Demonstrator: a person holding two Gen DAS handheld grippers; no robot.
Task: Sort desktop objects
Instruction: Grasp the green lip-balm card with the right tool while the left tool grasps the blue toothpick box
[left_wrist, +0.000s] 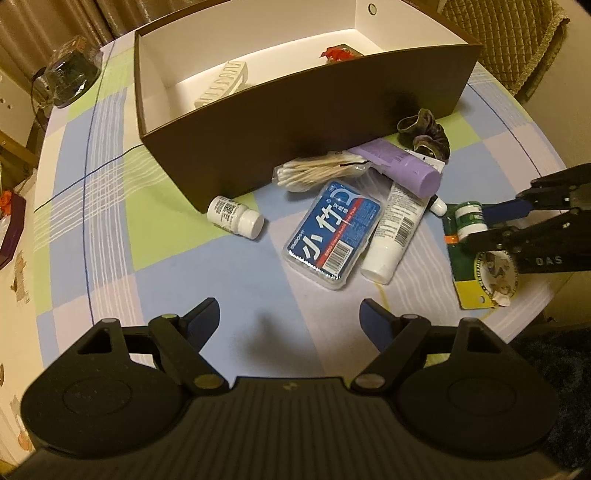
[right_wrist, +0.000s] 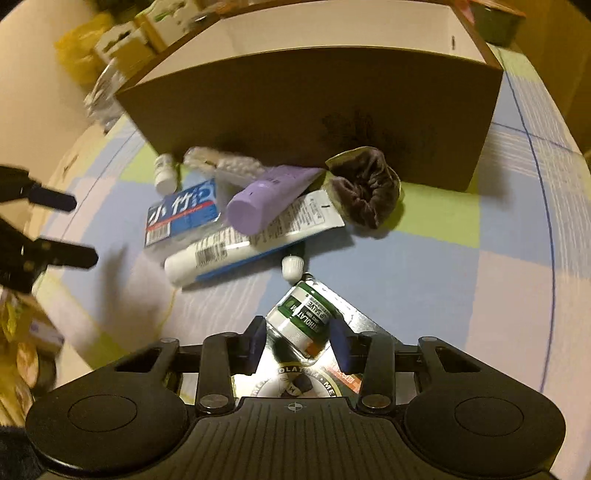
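A green lip-salve jar (right_wrist: 301, 319) on its printed card (left_wrist: 472, 291) sits at the table's right edge, and my right gripper (right_wrist: 298, 332) is shut on the jar (left_wrist: 469, 218). My left gripper (left_wrist: 289, 310) hangs open over bare tablecloth, holding nothing. In front of it lie a blue floss-pick box (left_wrist: 334, 232), a white tube (left_wrist: 391, 236), a purple tube (left_wrist: 402, 166), a bag of cotton swabs (left_wrist: 317, 171), a white pill bottle (left_wrist: 236, 218) and a dark scrunchie (left_wrist: 424, 133). Behind them stands a brown box (left_wrist: 295, 122) with a white ribbed item (left_wrist: 221, 83) inside.
A red wrapper (left_wrist: 338, 53) lies in the box's far corner. A black wrapped object (left_wrist: 70, 75) sits at the table's far left. A quilted chair back (left_wrist: 517, 44) stands behind the box. The table's round edge (left_wrist: 535, 317) runs close to the card.
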